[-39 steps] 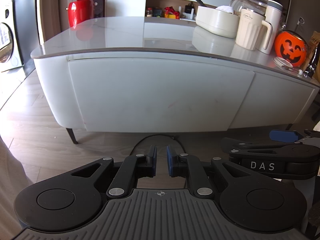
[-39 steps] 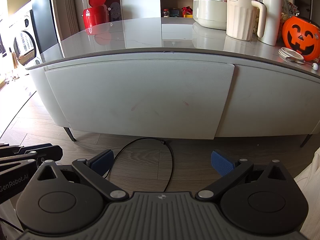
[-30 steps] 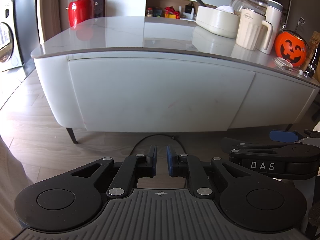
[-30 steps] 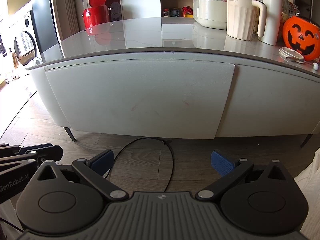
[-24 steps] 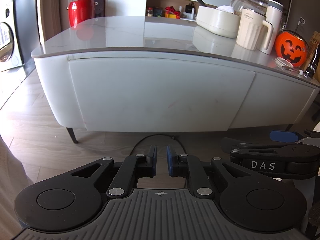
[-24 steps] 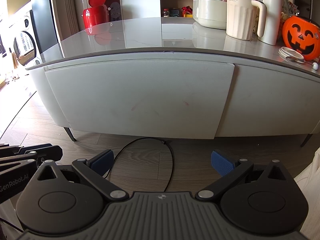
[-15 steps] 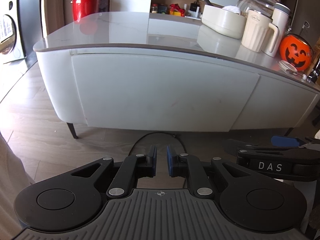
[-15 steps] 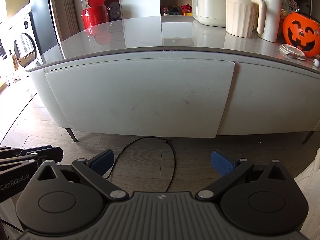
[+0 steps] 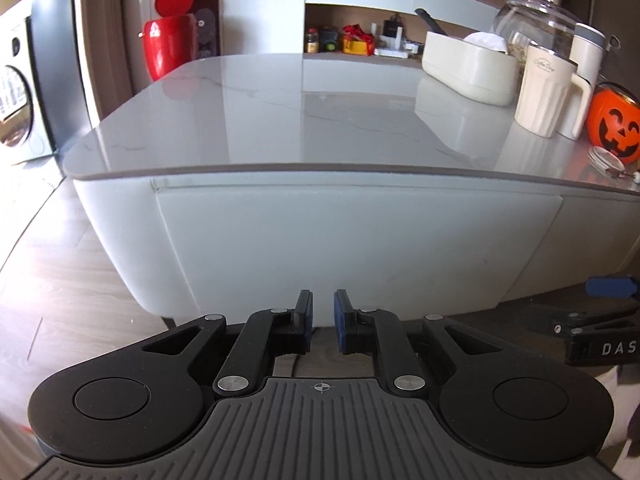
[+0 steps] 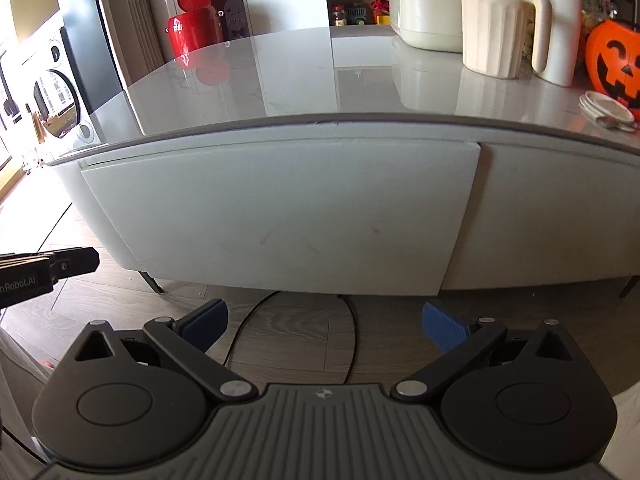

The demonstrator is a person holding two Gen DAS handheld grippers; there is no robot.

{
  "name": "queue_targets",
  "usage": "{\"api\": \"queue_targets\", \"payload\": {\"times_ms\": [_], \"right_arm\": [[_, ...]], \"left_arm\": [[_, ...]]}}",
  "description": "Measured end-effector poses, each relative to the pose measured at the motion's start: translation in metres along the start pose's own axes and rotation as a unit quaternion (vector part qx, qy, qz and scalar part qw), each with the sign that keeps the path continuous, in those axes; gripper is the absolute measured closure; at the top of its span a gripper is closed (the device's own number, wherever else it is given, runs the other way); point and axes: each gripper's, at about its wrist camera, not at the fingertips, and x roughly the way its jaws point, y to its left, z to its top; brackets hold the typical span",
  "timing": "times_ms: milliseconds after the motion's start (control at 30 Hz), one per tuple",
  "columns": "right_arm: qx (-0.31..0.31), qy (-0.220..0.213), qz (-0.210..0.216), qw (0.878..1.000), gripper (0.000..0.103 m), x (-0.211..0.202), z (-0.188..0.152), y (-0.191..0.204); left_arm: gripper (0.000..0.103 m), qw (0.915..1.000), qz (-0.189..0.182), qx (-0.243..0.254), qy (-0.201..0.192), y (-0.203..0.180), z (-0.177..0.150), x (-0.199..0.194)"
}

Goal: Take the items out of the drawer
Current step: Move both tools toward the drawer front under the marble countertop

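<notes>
A white drawer front [image 9: 352, 248] [image 10: 276, 216] fills the side of a low table under a grey glossy top [image 9: 304, 120] [image 10: 320, 76]; it is closed and its contents are hidden. My left gripper [image 9: 322, 320] hangs just in front of the drawer's lower edge, its blue pads nearly together with nothing between them. My right gripper [image 10: 324, 320] stands open over the wooden floor, a short way back from the drawer. A second drawer front [image 10: 560, 216] lies to the right.
On the tabletop stand a cream tub [image 9: 468, 68], a cream mug [image 10: 496, 20], a white flask [image 10: 560, 20], an orange pumpkin pail [image 10: 616, 64] and small white dishes [image 10: 604, 108]. A red bin [image 9: 170, 46] stands behind. A black cable [image 10: 352, 332] runs over the floor.
Both grippers have risen and moved closer to the table, so more of the tabletop shows. The left gripper stays nearly shut and the right one stays open.
</notes>
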Motion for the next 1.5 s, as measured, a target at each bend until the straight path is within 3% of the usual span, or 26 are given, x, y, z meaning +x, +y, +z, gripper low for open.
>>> {"api": "queue_targets", "payload": {"times_ms": [100,233,333,467,600,833,1100,1167,1333,1500], "right_arm": [[-0.043,-0.005,0.002,0.999,0.0,0.008,0.021,-0.01],[-0.102,-0.008,0.012,0.995,0.0,0.022,0.047,-0.028],[-0.112,-0.009,0.031,0.993,0.0,0.036,0.059,-0.049],[-0.08,-0.004,0.053,0.995,0.0,0.048,0.067,-0.078],[-0.052,-0.011,0.016,0.998,0.0,0.059,0.063,-0.092],[-0.018,-0.026,0.021,0.999,0.0,0.065,0.075,-0.095],[-0.076,-0.026,0.019,0.997,0.0,0.068,0.067,-0.079],[-0.061,-0.026,0.026,0.997,0.0,0.068,0.071,-0.081],[-0.04,-0.025,0.037,0.998,0.0,0.067,0.073,-0.086],[-0.053,-0.025,0.032,0.998,0.0,0.067,0.07,-0.083]], "left_arm": [[0.086,0.9985,-0.023,0.04,-0.028,0.025,0.021,0.009],[0.086,0.9967,-0.015,0.061,-0.052,0.062,0.043,0.023],[0.086,0.9992,0.007,0.011,-0.039,0.095,0.047,0.034],[0.086,0.9967,0.021,-0.063,-0.046,0.136,0.035,0.036],[0.086,0.9898,0.017,-0.131,-0.052,0.164,0.033,0.031],[0.086,0.9902,0.01,-0.133,-0.042,0.16,0.039,0.038],[0.086,0.993,-0.007,-0.114,-0.032,0.152,0.04,0.043],[0.086,0.9931,-0.008,-0.113,-0.03,0.153,0.039,0.044],[0.086,0.9872,-0.033,-0.15,-0.042,0.161,0.041,0.043],[0.086,0.9848,-0.022,-0.168,-0.037,0.169,0.043,0.049]]}}
